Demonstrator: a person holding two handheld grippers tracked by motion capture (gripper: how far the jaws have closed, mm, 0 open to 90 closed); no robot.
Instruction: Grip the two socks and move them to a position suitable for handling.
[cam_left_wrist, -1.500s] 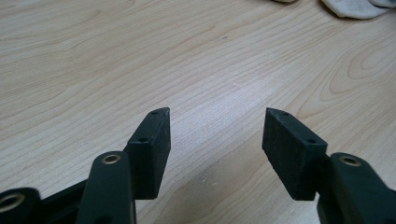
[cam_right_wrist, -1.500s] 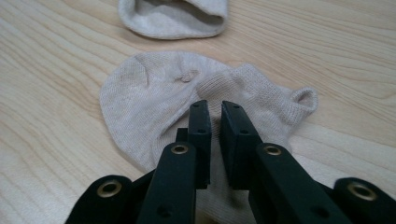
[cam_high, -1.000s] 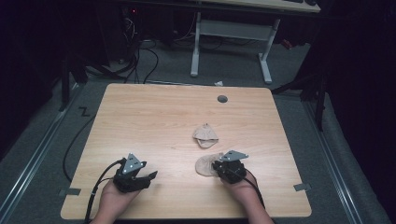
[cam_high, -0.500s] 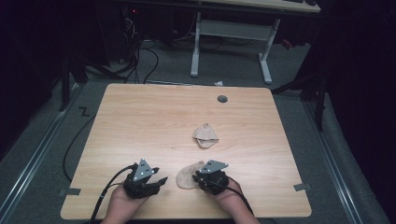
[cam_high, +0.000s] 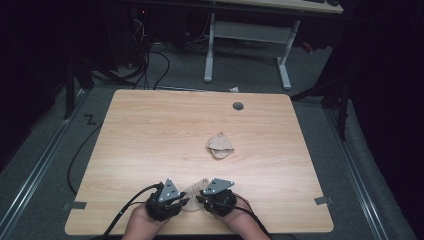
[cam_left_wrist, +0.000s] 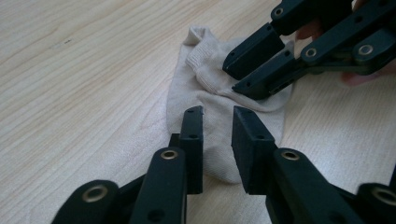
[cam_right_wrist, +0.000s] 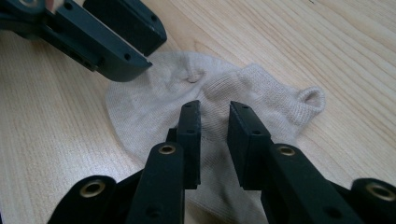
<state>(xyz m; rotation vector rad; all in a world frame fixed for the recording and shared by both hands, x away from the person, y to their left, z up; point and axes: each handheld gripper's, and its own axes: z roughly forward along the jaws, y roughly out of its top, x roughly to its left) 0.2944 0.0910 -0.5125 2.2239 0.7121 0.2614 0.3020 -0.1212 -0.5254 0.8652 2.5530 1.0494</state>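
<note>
A beige sock (cam_high: 196, 196) lies flat on the near edge of the table (cam_high: 150, 135), directly between the two hand-held grippers, and the coming move turns on that: the sock's long axis runs roughly left to right between them, so each tool faces one end of it. The left hand-held gripper (cam_high: 175, 201) sits just left of the sock and the right hand-held gripper (cam_high: 207, 199) just right of it, both about equally near. In the left gripper view the left one's jaws, which have just been closing, stand a narrow gap apart over the sock's rounded end, with fabric showing in the gap; I cannot tell whether the pads pinch it. In the right gripper view the right one's jaws, which have just been opening a little, likewise straddle the middle of the sock with a gap, cloth beneath, no clear pinch. A second sock (cam_high: 220, 146), folded, lies well apart, farther back near the table's middle.
</note>
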